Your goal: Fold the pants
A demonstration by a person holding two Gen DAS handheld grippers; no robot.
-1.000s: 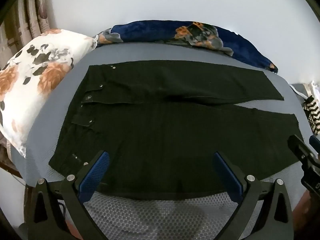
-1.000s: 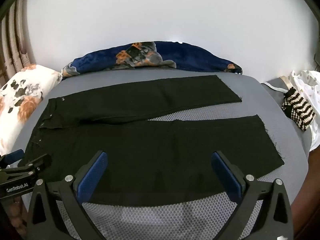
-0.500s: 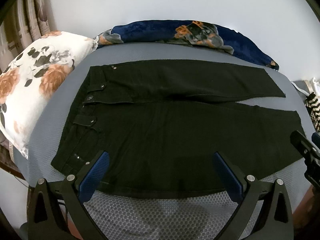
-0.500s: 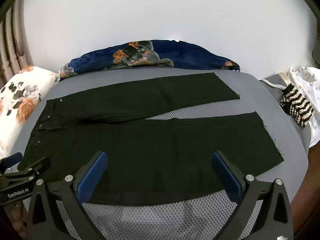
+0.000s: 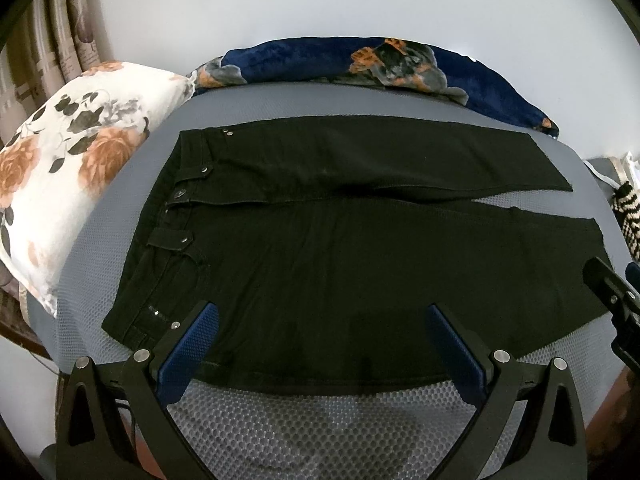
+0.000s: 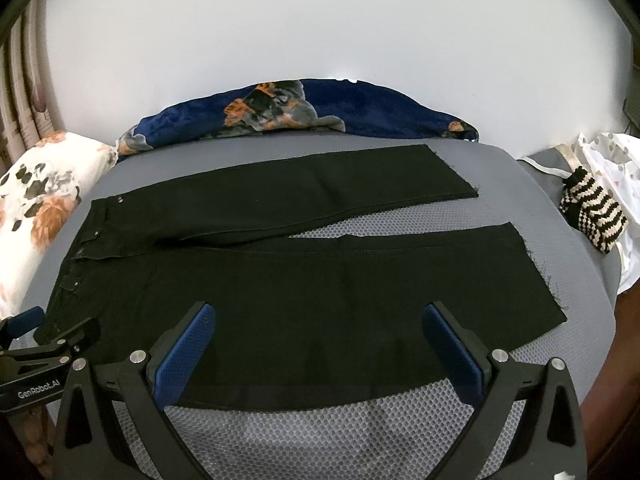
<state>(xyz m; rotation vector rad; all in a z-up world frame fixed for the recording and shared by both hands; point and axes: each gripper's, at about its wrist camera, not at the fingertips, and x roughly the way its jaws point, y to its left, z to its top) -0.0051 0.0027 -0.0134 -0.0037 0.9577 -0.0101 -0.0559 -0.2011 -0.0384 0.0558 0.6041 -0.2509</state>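
Black pants (image 5: pixel 340 248) (image 6: pixel 304 280) lie flat on a grey mesh bed, waistband to the left and both legs stretched right, slightly apart at the hems. My left gripper (image 5: pixel 322 316) hovers open over the near edge of the pants by the hip, with nothing between its blue pads. My right gripper (image 6: pixel 320 314) is open too, above the near leg's front edge. Each gripper shows at the edge of the other's view: the right one (image 5: pixel 612 300) near the hem, the left one (image 6: pixel 40 340) by the waistband.
A floral white pillow (image 5: pixel 68 168) sits left of the waistband. A dark blue floral blanket (image 5: pixel 360 60) runs along the wall behind the pants. A striped knit item (image 6: pixel 592 212) and a white dotted bag (image 6: pixel 612 172) lie at the right bed edge.
Both grippers have drawn back and risen slightly, so the pants sit a little farther off in each view. The pants themselves have not moved.
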